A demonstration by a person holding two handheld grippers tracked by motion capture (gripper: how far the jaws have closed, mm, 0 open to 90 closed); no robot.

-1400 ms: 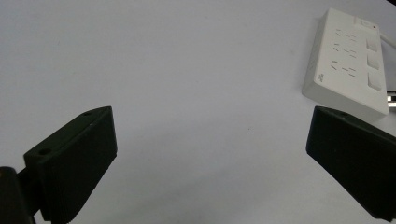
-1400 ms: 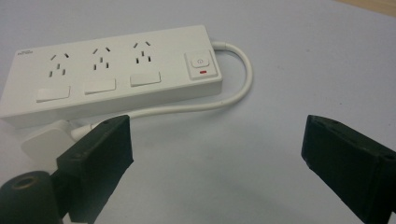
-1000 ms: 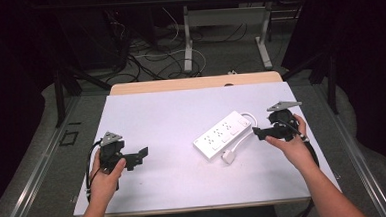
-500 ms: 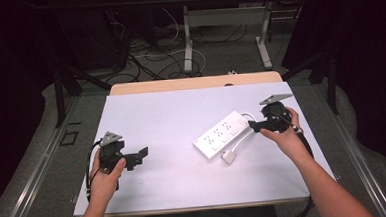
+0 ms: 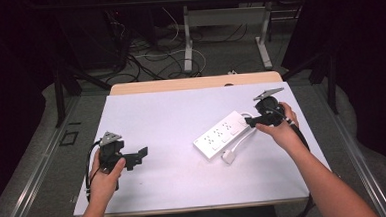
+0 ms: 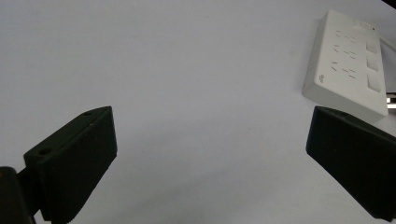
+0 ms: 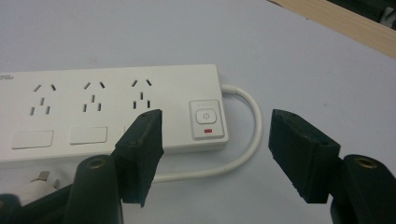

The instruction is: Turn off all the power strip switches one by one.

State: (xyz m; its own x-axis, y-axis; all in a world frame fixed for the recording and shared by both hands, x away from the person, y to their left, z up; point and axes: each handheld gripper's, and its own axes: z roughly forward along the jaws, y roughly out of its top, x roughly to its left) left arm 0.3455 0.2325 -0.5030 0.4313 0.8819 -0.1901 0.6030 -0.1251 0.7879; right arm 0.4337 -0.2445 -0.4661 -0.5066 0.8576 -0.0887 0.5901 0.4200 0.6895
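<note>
**Both Hands Low, Jaws Apart**

The left hand point(image 5: 105, 168) came in from the lower edge of the high view and held the left gripper point(image 5: 142, 155) low, its jaws pointing to the right and standing wide apart with nothing between them. The right forearm reached in from the lower right corner. The right hand point(image 5: 278, 129) held the right gripper point(image 5: 250, 120) pointing to the left. Its jaws had just been closing, yet they were still apart, gripping nothing.

The power strip point(image 5: 222, 134) lies right of centre on the table point(image 5: 171, 114) — its plug point(image 5: 228, 156) just in front.
</note>
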